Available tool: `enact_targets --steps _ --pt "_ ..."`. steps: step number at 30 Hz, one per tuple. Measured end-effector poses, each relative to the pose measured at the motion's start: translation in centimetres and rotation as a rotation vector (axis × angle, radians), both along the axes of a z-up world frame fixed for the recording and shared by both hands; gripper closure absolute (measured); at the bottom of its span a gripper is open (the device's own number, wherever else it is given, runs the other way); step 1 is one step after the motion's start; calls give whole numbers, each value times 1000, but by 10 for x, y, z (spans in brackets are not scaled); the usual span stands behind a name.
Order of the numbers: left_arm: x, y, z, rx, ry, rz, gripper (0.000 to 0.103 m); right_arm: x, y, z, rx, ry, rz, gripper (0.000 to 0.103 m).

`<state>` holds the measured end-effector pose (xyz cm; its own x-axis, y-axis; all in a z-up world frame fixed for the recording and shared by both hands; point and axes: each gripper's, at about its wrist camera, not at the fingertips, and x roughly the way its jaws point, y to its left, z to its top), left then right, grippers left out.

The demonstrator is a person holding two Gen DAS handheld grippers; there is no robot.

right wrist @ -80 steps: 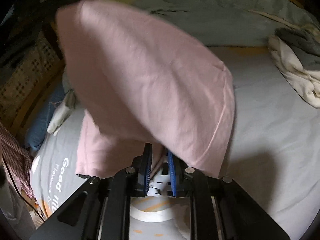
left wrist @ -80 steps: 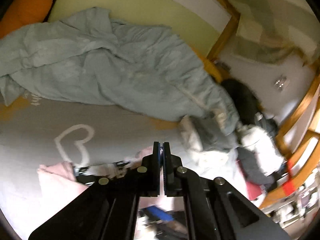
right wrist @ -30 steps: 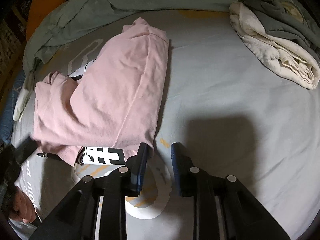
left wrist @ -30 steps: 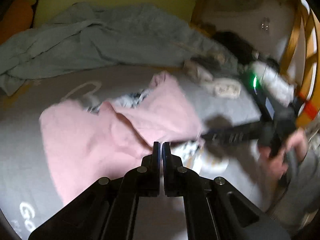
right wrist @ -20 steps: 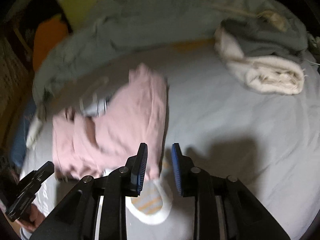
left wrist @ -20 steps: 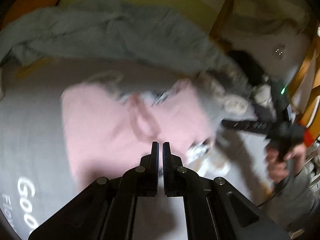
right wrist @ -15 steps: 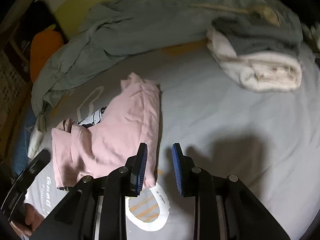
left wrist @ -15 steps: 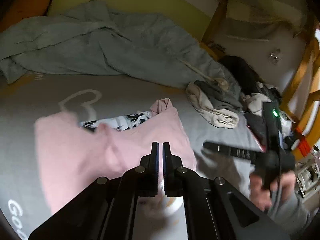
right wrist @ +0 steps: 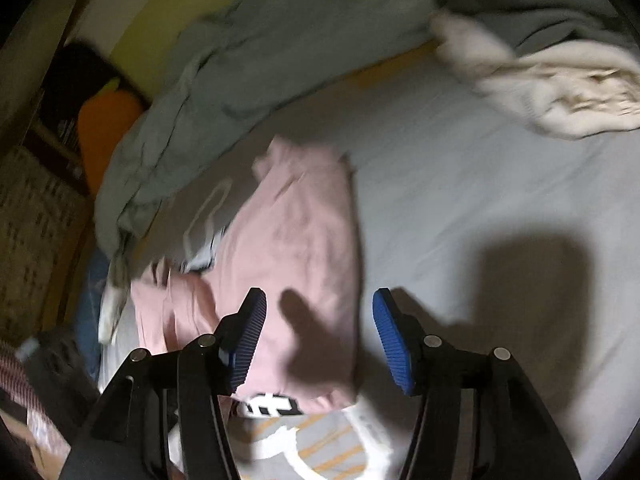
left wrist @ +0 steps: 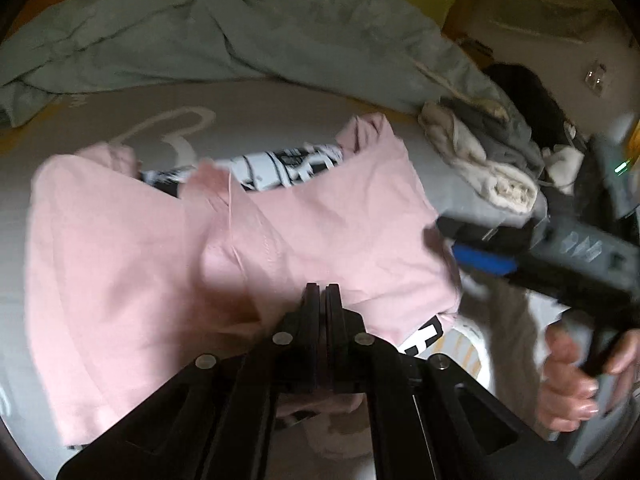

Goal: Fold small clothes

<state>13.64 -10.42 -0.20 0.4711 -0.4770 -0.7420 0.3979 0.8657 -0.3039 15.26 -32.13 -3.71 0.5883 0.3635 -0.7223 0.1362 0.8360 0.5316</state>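
A pink garment (left wrist: 132, 248) lies partly folded on the grey bedsheet (left wrist: 256, 112), with a black-and-white print (left wrist: 280, 166) showing at its far edge. It also shows in the right wrist view (right wrist: 296, 248). My left gripper (left wrist: 322, 290) is shut and empty, hovering over the garment's near edge. My right gripper (right wrist: 320, 340) is open wide above the garment's near right edge; it also shows in the left wrist view (left wrist: 480, 254), held by a hand.
A crumpled grey-green duvet (left wrist: 224, 32) lies along the back of the bed. A cream and grey clothes pile (right wrist: 552, 76) sits at the far right. An orange pillow (right wrist: 104, 128) lies at the far left. A wooden bed frame (left wrist: 464, 4) stands behind.
My right gripper let go of the pink garment after laying it over, then opened wider. My left gripper stayed shut and moved lower over the garment.
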Motion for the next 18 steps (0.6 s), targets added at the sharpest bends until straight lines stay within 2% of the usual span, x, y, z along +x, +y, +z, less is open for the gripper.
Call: enact_targets --steps 2,3,5,7,8,9,11,13,15,17,18 --pt "-1 8 12 17 -20 33 95 2 4 -10 18 21 8 46" --pt "-4 18 18 29 -34 61 88 1 2 -14 48 25 -16 46" --pt "-11 42 29 44 -72 128 80 -3 -3 -17 119 14 -50 46" --pt "-19 69 41 45 -103 185 77 -6 -2 -18 109 8 -45 50" --pt "-23 81 45 39 -109 202 74 -7 1 -19 70 -1 -49 72" --pt "-24 92 48 29 -111 217 70 -6 4 -21 54 -8 -44 90" --pt "-29 116 55 14 -116 259 69 -6 4 -27 46 -17 -51 93" --pt "-33 140 62 9 -144 340 69 -9 3 -20 57 -26 -72 95" --pt "-35 163 69 18 -123 417 66 -12 13 4 -18 -83 -56 95" --pt "-29 175 72 68 -55 441 66 -14 33 30 -145 -143 -17 95" --pt "-29 180 75 73 -49 451 66 -15 48 44 -211 -170 10 95"
